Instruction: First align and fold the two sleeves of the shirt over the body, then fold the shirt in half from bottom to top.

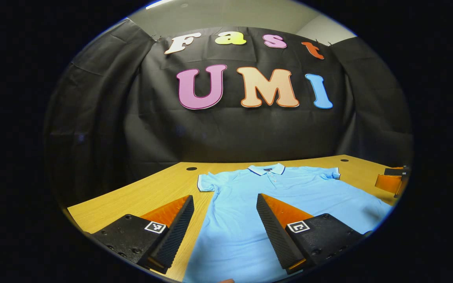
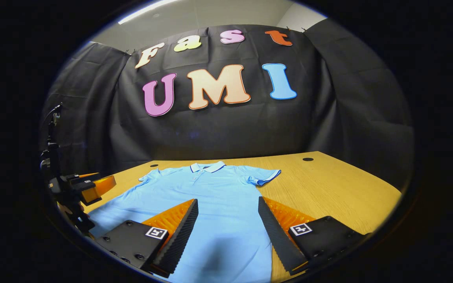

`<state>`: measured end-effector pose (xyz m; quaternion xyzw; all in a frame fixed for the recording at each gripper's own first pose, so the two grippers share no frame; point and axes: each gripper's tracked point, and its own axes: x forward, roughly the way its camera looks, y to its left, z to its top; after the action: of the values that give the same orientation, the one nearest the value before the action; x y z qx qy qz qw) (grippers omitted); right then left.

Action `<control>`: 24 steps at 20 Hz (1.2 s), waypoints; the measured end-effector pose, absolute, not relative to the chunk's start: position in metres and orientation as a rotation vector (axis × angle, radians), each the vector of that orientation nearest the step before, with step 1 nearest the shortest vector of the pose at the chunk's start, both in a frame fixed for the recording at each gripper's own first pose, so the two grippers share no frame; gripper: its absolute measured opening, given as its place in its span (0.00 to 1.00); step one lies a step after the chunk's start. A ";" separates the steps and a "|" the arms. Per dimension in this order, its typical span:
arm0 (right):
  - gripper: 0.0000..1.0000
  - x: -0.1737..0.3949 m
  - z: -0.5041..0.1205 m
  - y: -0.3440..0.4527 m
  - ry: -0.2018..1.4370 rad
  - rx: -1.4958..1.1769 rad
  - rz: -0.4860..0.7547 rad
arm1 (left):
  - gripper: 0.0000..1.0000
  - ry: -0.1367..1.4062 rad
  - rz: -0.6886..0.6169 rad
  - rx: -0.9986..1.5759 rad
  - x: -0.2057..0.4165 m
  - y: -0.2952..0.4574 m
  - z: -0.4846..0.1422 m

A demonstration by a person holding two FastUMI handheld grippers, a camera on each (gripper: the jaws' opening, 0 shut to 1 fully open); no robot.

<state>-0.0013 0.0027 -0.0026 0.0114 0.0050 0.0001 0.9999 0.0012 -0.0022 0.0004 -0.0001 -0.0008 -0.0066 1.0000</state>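
Light blue short-sleeved polo shirt lies spread flat on the wooden table, both grippers poised above its lower part.

In the left gripper view, the left gripper has its fingers spread wide apart and holding nothing, over the shirt's left side and the table edge beside it. In the right gripper view, the right gripper has its fingers likewise spread and empty above the shirt's body. The white-trimmed collar points toward the black cloth wall, and both sleeves lie unfolded, stretched out to the sides.
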 end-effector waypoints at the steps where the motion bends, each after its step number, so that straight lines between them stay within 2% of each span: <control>1: 0.97 -0.002 -0.003 0.002 0.010 0.025 0.000 | 0.95 -0.003 -0.013 -0.001 0.001 -0.002 0.000; 11: 0.97 0.001 -0.001 -0.004 0.027 0.031 -0.004 | 0.95 -0.006 -0.015 -0.002 0.001 -0.003 0.000; 12: 0.93 0.004 0.001 -0.004 0.034 0.040 0.003 | 0.95 -0.007 -0.015 -0.003 0.000 -0.003 0.000; 13: 0.97 0.006 0.004 -0.004 0.040 0.050 0.011 | 0.95 -0.007 -0.016 -0.002 0.000 -0.003 0.001; 17: 0.97 0.026 0.014 -0.011 0.070 0.063 0.035 | 0.95 -0.001 -0.022 0.001 0.001 -0.005 -0.001; 18: 0.93 0.031 0.018 -0.013 0.078 0.061 0.038 | 0.95 -0.001 -0.023 0.001 0.001 -0.004 -0.001; 19: 0.97 0.039 0.021 -0.016 0.086 0.056 0.036 | 0.95 -0.002 -0.024 0.001 0.001 -0.004 0.000; 24: 0.97 0.080 0.044 -0.035 0.105 -0.017 0.002 | 0.95 0.000 -0.026 0.002 0.002 -0.005 -0.001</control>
<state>0.0799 -0.0348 0.0440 -0.0087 0.0526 0.0009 0.9986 0.0015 -0.0049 -0.0009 0.0008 0.0001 -0.0130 0.9999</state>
